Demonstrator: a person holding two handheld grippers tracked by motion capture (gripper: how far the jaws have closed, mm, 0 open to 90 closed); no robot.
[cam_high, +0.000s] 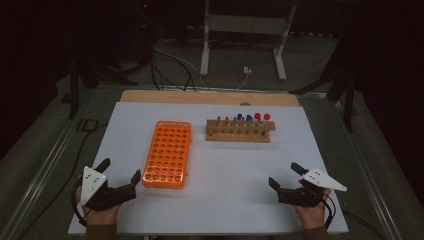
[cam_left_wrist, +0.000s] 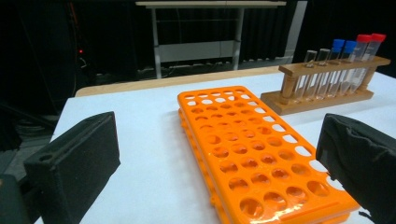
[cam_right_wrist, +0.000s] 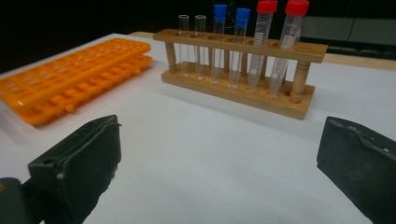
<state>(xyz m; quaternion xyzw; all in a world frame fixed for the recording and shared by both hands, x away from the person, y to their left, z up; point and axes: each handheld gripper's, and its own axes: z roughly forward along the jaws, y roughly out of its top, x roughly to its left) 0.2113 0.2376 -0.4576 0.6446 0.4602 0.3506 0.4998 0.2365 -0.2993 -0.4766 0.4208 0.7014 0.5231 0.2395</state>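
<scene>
- Both tongs sit at the near edge of the white counter, each in one of the person's hands, their jaws spread wide with nothing between them
- Left tongs rest at the near left, just beside the near end of the orange rack; in the left gripper view the black jaws stand apart at either side, and the right one overlaps the rack's near corner
- Right tongs rest at the near right, well apart from both racks, with bare counter between the jaws in the right gripper view
- Orange rack lies flat on the counter left of centre, its long side running away from the person, its many round holes holding nothing
- Wooden rack stands farther back, right of the orange one and apart from it, its long side across the counter
- Six tubes stand upright in the wooden rack: two clear tubes without caps, then two blue-capped tubes, then two red-capped tubes at the right end
- Beyond the counter's far wooden edge, cables and a white metal frame show on the dark floor
</scene>
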